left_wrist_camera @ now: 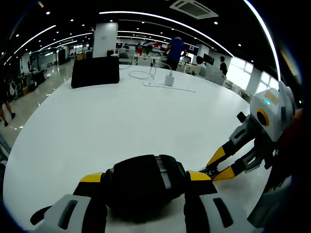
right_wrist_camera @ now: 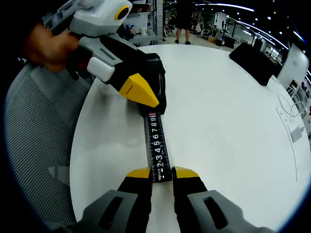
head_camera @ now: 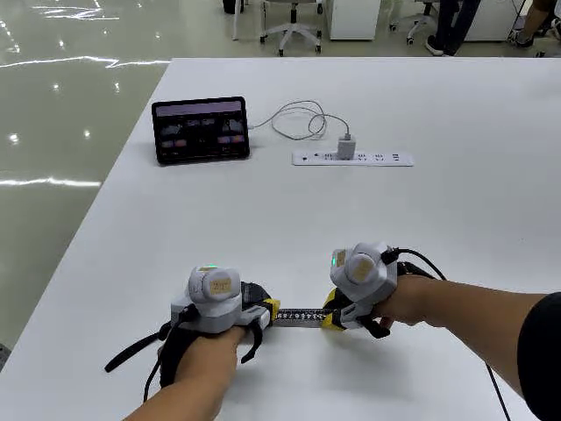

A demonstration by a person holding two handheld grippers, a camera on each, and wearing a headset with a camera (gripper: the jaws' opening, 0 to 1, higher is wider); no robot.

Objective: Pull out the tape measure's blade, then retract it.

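My left tool (left_wrist_camera: 146, 176) is clamped around the black tape measure (right_wrist_camera: 153, 77), and my right tool (right_wrist_camera: 161, 173) is pinched on the tip of its blade (right_wrist_camera: 155, 143), with a short length showing between them (numbers up to nine). I reckon the pull is on: draw straight and level, with the tape measure held low on the white bench (head_camera: 351, 219). A tablet (head_camera: 201, 130) and power strip (head_camera: 352, 159) sit well beyond, with glossy floor (head_camera: 70, 132) behind.

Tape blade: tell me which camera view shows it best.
The right gripper view: the blade runs from the case to the right tongs, numbers readable. The head view shows it as a short, distant strip. The left gripper view shows mainly the case.
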